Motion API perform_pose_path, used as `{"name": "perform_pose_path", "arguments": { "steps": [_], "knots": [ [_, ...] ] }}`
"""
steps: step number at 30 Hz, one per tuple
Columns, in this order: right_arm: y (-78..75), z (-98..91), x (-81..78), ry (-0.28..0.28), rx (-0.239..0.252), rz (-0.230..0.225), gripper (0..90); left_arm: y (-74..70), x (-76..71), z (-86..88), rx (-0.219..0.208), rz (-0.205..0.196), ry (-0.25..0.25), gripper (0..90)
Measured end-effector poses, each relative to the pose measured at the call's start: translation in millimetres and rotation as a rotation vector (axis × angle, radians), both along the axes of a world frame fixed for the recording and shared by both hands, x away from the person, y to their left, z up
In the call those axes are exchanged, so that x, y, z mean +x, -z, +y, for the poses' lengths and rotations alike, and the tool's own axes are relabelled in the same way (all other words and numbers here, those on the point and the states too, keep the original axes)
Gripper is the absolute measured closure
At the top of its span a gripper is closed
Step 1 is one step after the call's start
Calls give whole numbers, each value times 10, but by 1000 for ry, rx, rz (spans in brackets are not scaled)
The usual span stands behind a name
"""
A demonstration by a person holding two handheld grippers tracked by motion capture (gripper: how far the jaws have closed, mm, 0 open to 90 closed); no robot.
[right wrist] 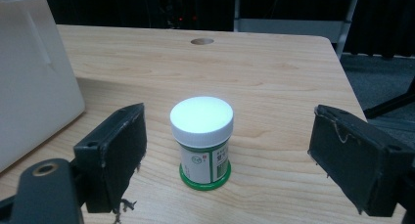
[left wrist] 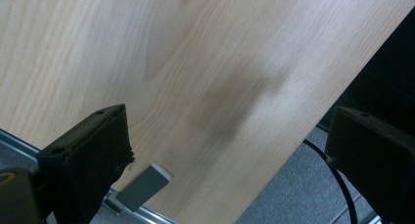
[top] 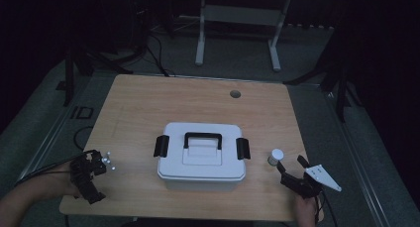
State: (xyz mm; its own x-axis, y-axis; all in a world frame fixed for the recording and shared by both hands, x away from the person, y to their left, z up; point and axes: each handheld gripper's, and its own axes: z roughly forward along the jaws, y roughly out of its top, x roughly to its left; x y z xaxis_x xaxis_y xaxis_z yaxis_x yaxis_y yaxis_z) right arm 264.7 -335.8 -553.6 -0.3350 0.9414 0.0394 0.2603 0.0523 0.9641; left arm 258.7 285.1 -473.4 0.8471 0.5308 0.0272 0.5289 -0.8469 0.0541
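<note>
Right gripper view: the right gripper (right wrist: 230, 150) stands with jaws wide on either side of the small white-capped jar (right wrist: 201, 142) — upright near the table's (top: 148, 103) right edge, beside the lidded box (top: 201, 155) — apparently lined up for a grasp; the left gripper (top: 88, 173), also wide and empty, waits at the front-left corner.

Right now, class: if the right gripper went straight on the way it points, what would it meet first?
The small white-capped jar, most likely. It stands upright on the table between the open jaws of the right gripper, just ahead, not yet touched. Exact depth is hard to judge.
</note>
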Motion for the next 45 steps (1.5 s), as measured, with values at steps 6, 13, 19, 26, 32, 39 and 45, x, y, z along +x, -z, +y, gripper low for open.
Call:
{"name": "perform_pose_path", "arguments": {
  "steps": [6, 13, 19, 26, 32, 39, 45],
  "knots": [
    [0, -11, -1, 1, 7, 0, 136, -2, 14, -48, 29, 25, 14, 26],
    [0, -12, 0, -2, 8, 0, 136, -95, 44, -139, 34, 26, 38, 26],
    [0, -12, 1, -3, 10, 1, 136, -231, 90, -230, 43, 17, 64, 26],
    [0, -11, 3, -6, 9, 2, 136, -440, 129, -354, 4, 18, 97, 26],
    [0, -13, 2, -7, 10, 3, 136, -648, 184, -485, -1, -5, 126, 26],
    [0, -16, -1, -9, 11, 1, 136, -800, 260, -635, 4, -5, 160, 26],
    [1, -18, 0, -11, 14, 1, 136, -852, 308, -757, 30, 5, 185, 26]
  ]
}}
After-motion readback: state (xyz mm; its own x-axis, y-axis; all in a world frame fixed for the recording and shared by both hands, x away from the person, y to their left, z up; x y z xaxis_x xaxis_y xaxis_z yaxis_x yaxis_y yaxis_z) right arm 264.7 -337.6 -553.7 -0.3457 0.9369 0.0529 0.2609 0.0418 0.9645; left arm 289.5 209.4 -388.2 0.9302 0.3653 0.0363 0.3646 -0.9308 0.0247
